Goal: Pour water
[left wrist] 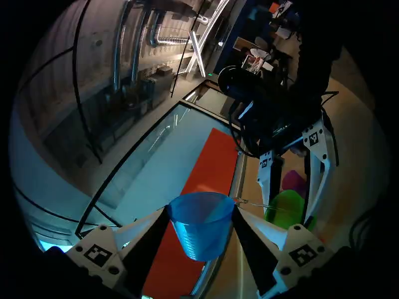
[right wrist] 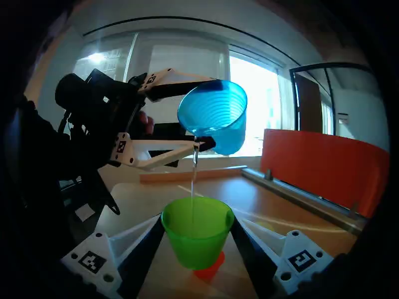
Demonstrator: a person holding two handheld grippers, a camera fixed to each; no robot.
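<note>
Mid-pour, the left gripper (left wrist: 200, 215), jaws clamped on the tipped blue cup (left wrist: 202, 236), drops a thin stream (right wrist: 192, 179) into the green cup (right wrist: 197, 241) that the right gripper (right wrist: 197, 223) clamps below, so the next move probably calls for a steady, slightly deeper tilt.

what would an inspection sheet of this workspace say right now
surface: wooden table, light wood
job's things: blue cup tilted, thin water stream falling into green cup below
clutter: small orange thing under green cup; purple thing near it
grippers: left gripper shut on blue cup; right gripper shut on green cup
cables: black cable on right gripper's body
surroundings: bright window, orange panel
</note>
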